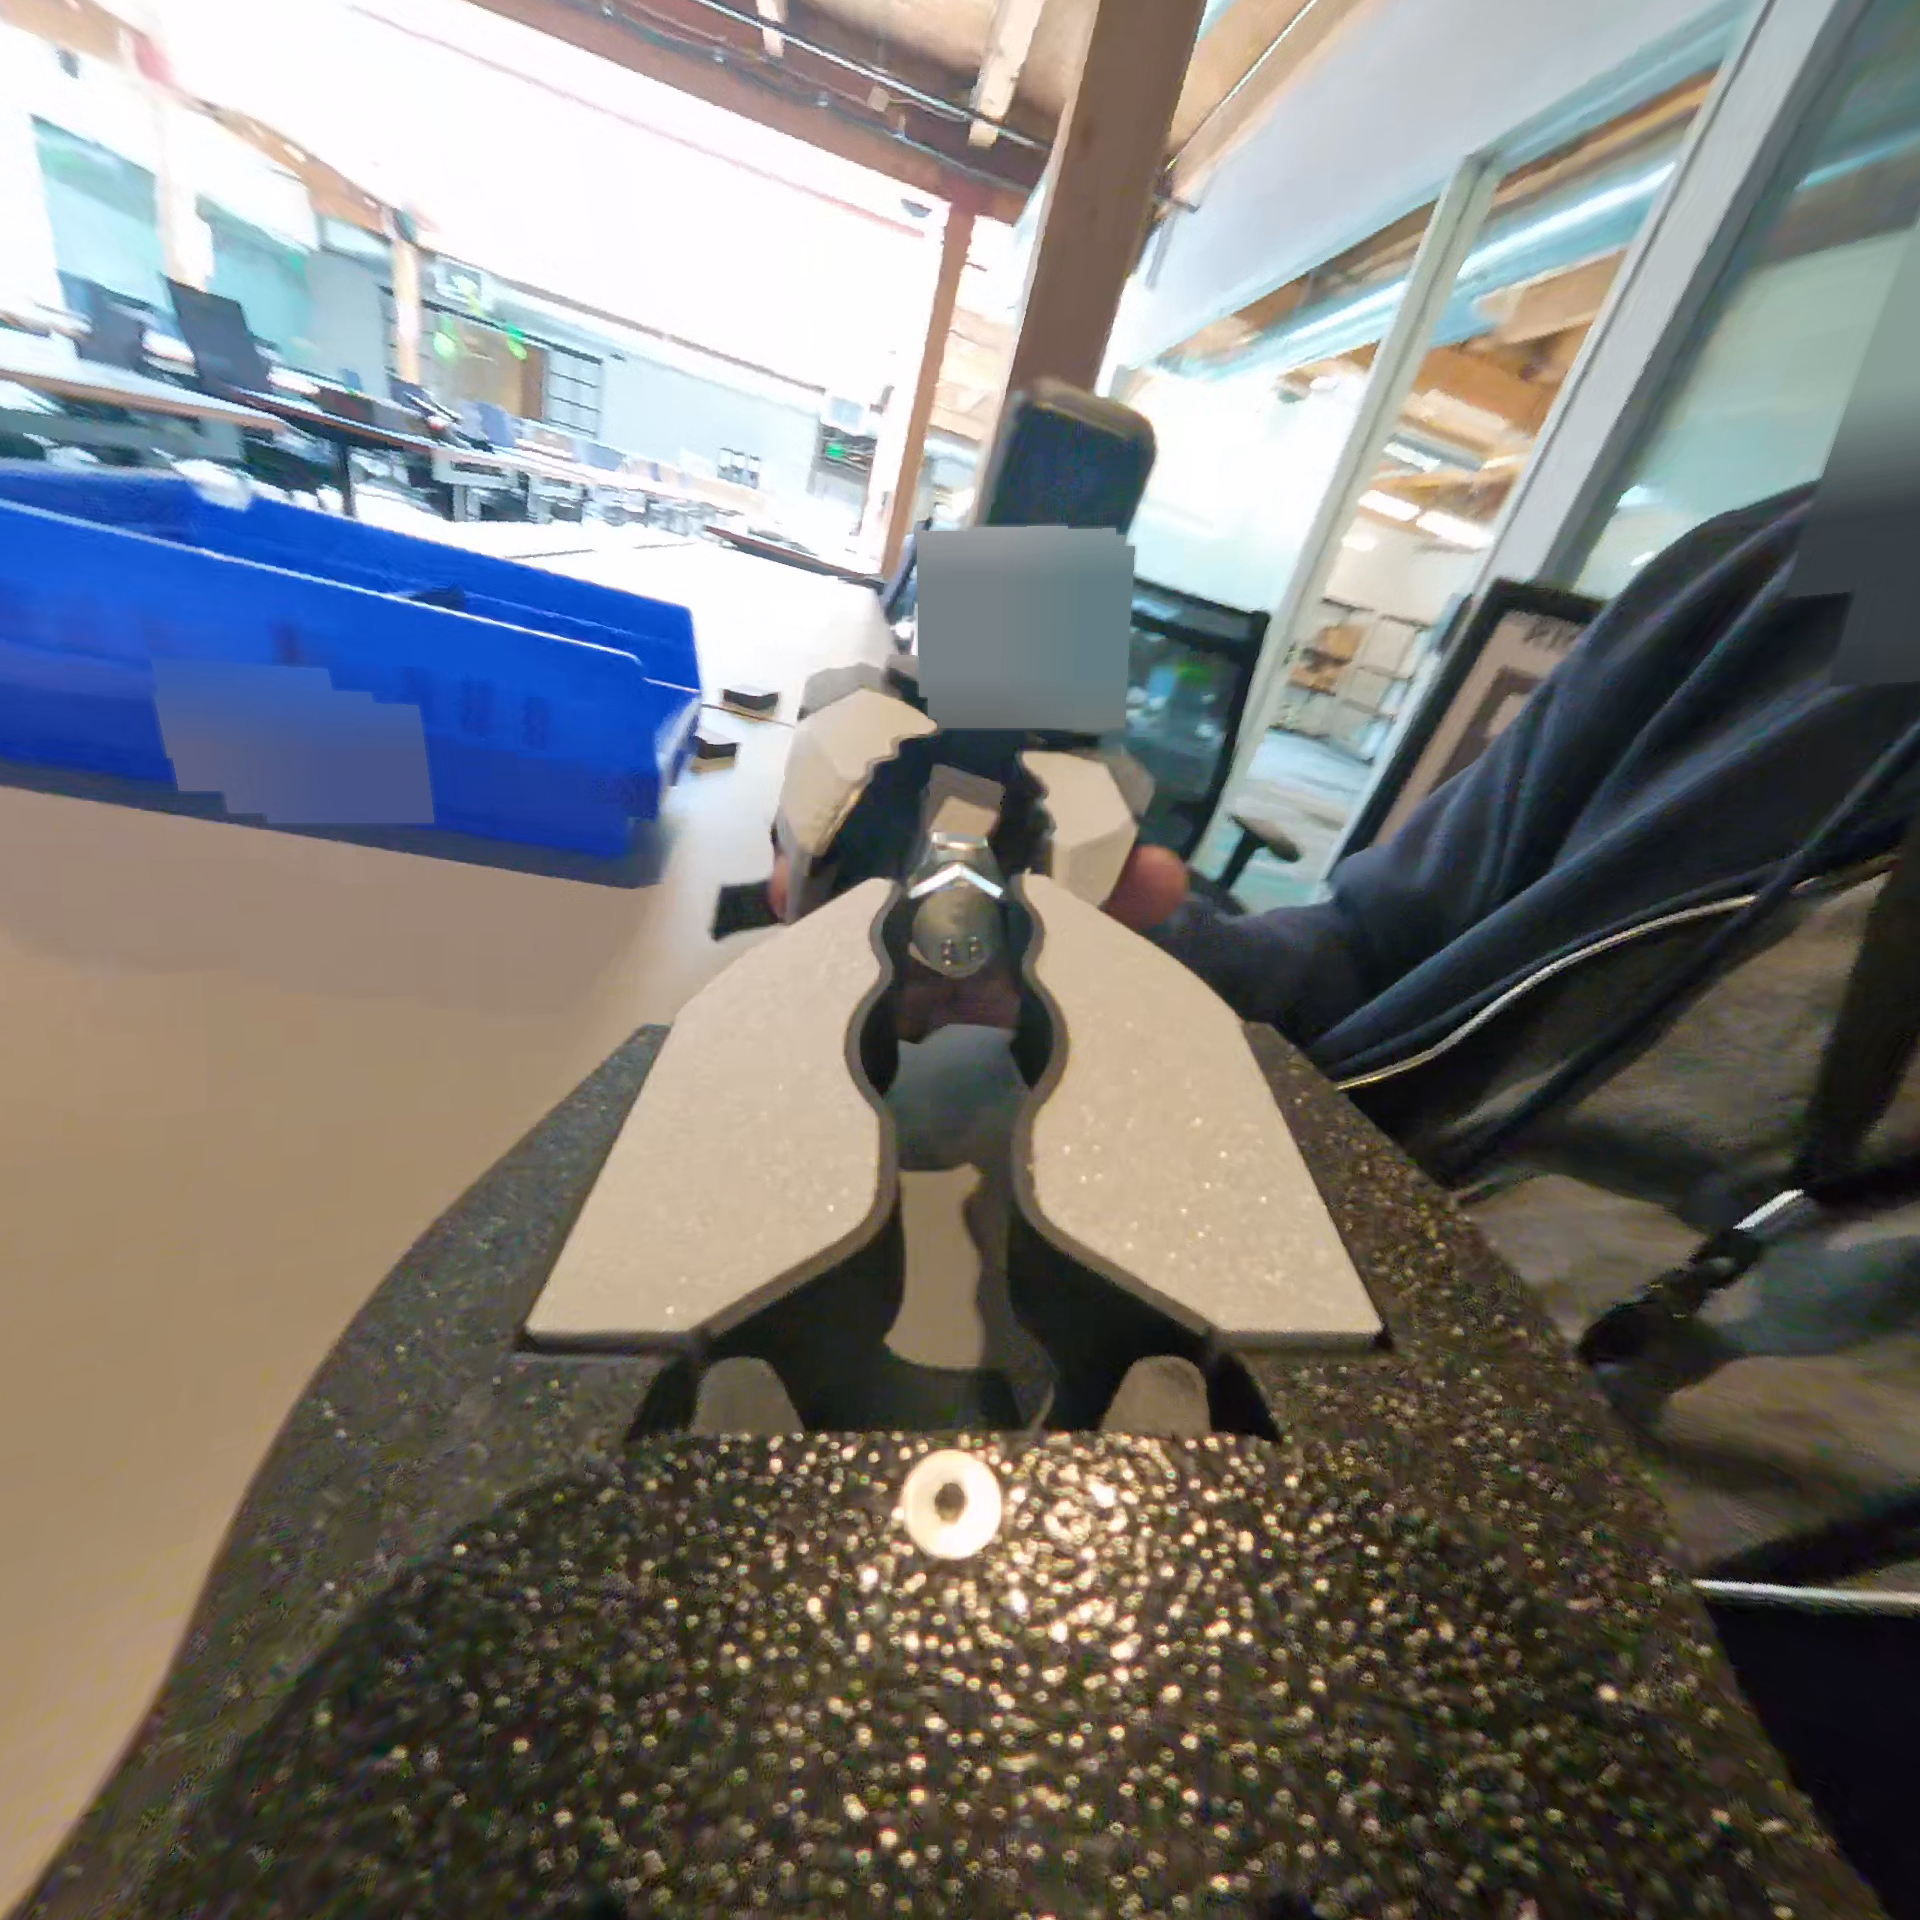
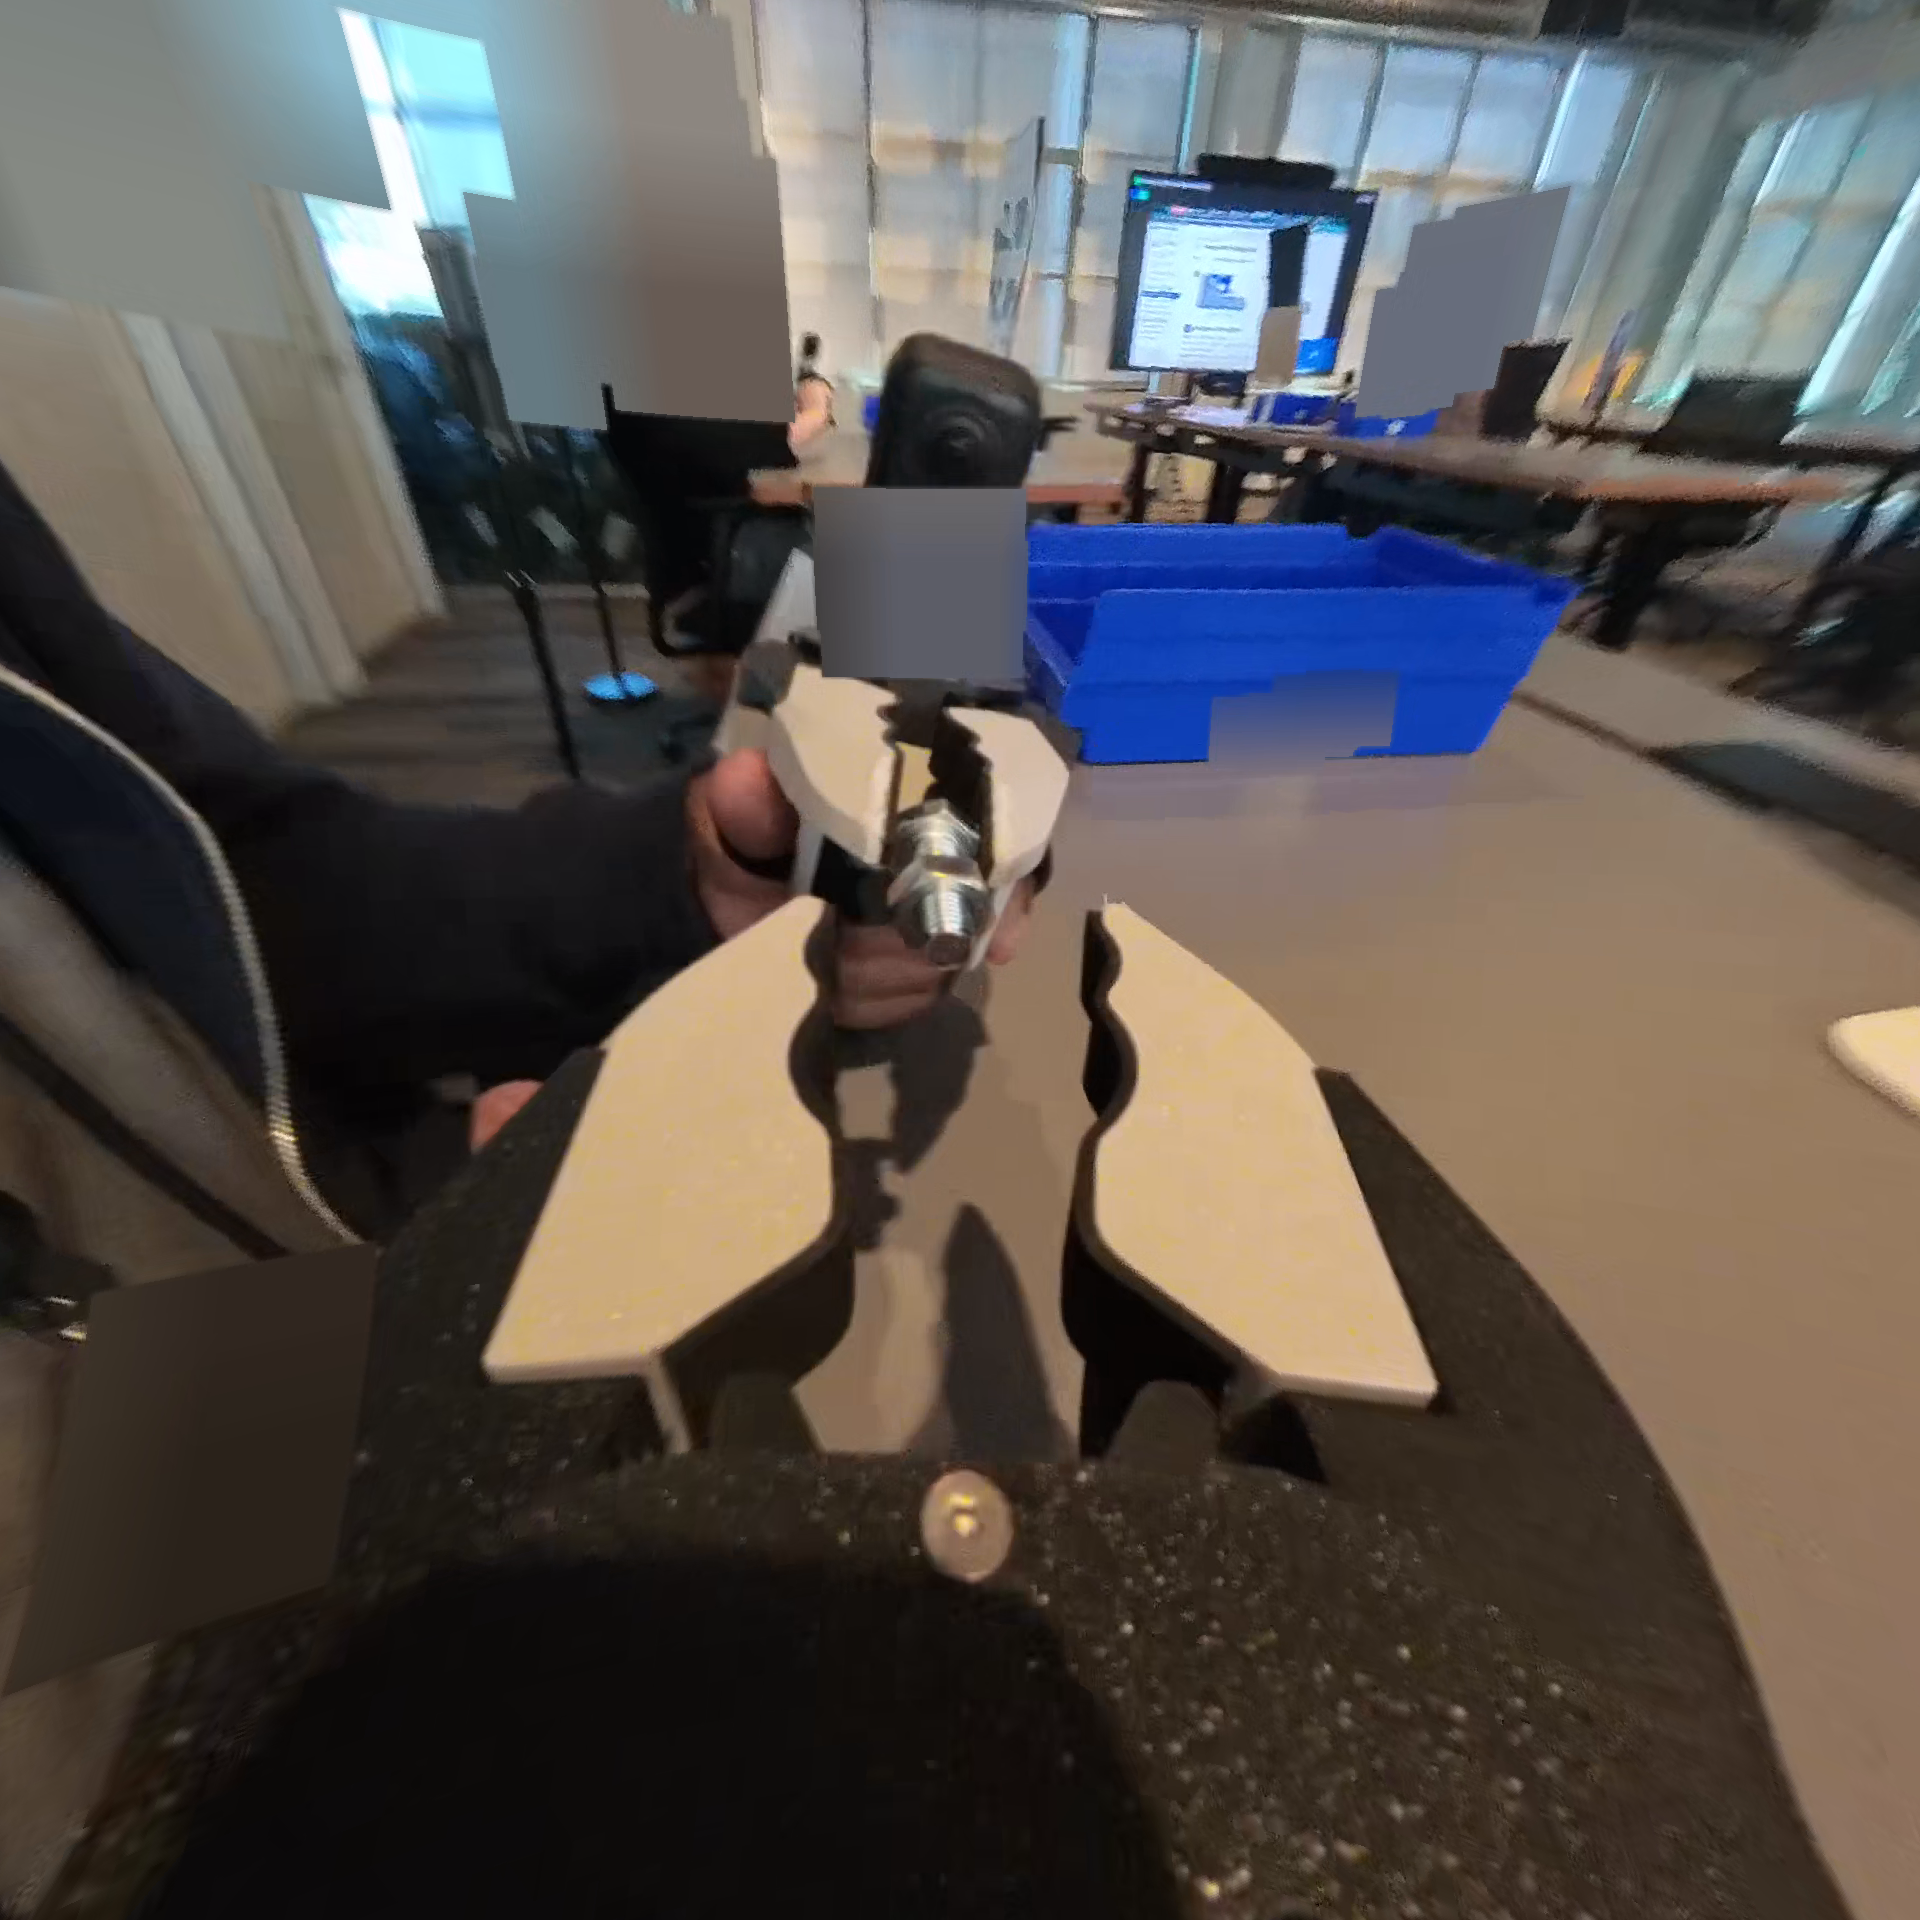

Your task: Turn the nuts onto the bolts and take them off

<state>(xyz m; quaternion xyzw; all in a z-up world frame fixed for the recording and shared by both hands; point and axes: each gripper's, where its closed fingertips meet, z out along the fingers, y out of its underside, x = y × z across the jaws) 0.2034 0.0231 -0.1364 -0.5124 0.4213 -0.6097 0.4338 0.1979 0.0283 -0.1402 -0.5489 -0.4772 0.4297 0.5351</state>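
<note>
Right wrist view, left gripper (image 2: 935, 831) jaws clamping bolt (image 2: 940, 883) (threads toward camera), right gripper (image 2: 951, 935) jaws apart, empty.

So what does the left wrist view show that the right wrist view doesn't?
Only the left wrist view: the bolt's head end seen close up between the left gripper's closed fingers, and a brown post.

Only the right wrist view: the bolt's threaded tip with the nut on it, the right gripper open with nothing in it, a lit screen.

Both: the blue bin, the grey table, a dark sleeve.
</note>
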